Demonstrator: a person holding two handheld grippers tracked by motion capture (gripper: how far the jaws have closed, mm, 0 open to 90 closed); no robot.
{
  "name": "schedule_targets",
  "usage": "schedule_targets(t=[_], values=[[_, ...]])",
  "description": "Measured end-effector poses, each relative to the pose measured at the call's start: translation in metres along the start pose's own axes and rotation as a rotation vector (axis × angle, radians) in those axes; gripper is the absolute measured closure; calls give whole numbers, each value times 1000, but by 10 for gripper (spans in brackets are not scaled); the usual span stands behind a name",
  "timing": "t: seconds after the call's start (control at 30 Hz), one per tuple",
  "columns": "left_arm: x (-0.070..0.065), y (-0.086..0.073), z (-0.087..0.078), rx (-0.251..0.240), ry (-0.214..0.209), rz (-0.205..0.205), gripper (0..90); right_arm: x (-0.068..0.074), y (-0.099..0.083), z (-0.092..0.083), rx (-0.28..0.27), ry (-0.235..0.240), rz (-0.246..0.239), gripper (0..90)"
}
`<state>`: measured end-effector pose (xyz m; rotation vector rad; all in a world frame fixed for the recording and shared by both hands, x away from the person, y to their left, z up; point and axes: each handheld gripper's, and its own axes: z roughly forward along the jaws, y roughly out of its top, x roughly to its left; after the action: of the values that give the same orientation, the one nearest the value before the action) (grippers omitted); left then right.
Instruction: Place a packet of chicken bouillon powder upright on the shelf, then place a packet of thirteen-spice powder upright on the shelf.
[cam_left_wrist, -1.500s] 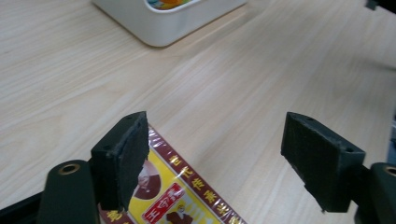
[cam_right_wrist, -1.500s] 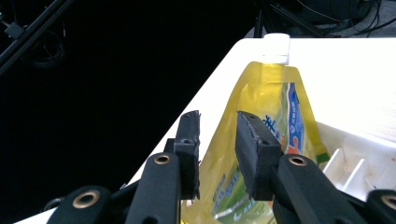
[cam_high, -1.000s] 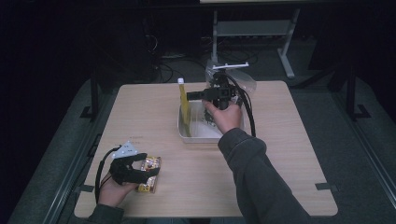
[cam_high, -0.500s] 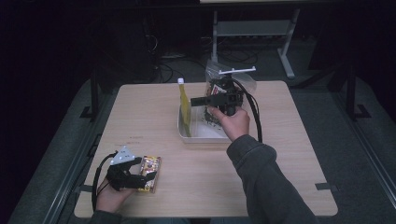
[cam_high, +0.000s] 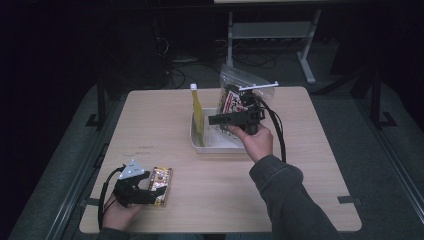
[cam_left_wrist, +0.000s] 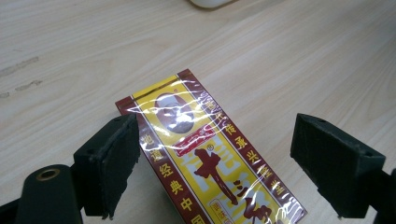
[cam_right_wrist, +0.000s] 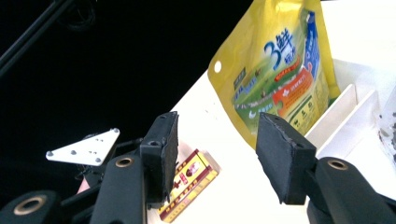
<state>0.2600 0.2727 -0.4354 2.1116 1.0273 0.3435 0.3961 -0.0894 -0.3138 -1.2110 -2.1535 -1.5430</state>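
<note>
Two grippers work over a pale wooden table (cam_high: 310, 175). Nearest the person, at the table's front left corner, the left gripper (cam_high: 145, 192) lies low over a flat red-and-yellow packet (cam_high: 160, 185) wrapped in clear film. In the left gripper view the packet (cam_left_wrist: 210, 158) rests on the wood between the two black jaws, which stand wide apart; the left jaw is right at the packet's edge, whether touching it I cannot tell, and the right jaw is clear of it. Its yellow face carries a dark oval picture near the top, a large red Chinese character that reads "十", and columns of smaller Chinese writing down both borders, too small to read with certainty. The grey three-cornered plate rides on top of this gripper.

Farther back, near the table's middle, the person's right hand (cam_high: 257, 142) holds the right gripper (cam_high: 212, 120) level above a white tray (cam_high: 215, 145), pointing toward the left side. Its jaws are parted about halfway with nothing between them, and they have just been opening. A yellow pouch (cam_high: 198, 120) stands upright in the tray's left end; in the right gripper view the pouch (cam_right_wrist: 280, 70) shows a blue "3鲜" in large print above a green panel and an orange patch, its small print unreadable.

Behind the tray, at the table's far edge, a clear zip bag (cam_high: 235, 92) with a white slider stands holding a red-and-white printed packet, its writing too small to read.
</note>
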Motion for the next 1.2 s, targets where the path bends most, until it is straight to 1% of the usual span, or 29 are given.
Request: schedule_targets(t=[0.1,0.17,0.37,0.57,0.63,0.7,0.83,0.9,0.93,1.1,1.2], values=[[0,-1,2,10,6,-3,153,0,-4,-2,7,6,-2,473],[1,-2,4,28,17,-2,153,-1,-7,-2,8,10,2,469],[1,-3,6,35,22,-8,152,-2,-15,-1,22,11,-7,465],[1,-3,9,47,19,-9,151,-1,-25,1,37,13,-16,462],[1,-4,10,54,21,-7,151,-2,-29,3,38,23,-12,459],[1,-4,11,60,22,-11,151,-3,-33,5,45,20,-16,457],[-1,-4,14,78,31,0,151,-4,-40,7,53,23,-17,455],[0,-5,16,82,22,-6,148,-6,-43,8,56,23,-13,453],[0,-5,17,85,26,-12,141,-6,-44,9,60,22,-12,453],[0,-5,21,103,44,-15,125,-8,-51,13,79,10,-14,452],[-3,-3,22,118,60,2,151,-10,-55,16,91,12,-16,452]])
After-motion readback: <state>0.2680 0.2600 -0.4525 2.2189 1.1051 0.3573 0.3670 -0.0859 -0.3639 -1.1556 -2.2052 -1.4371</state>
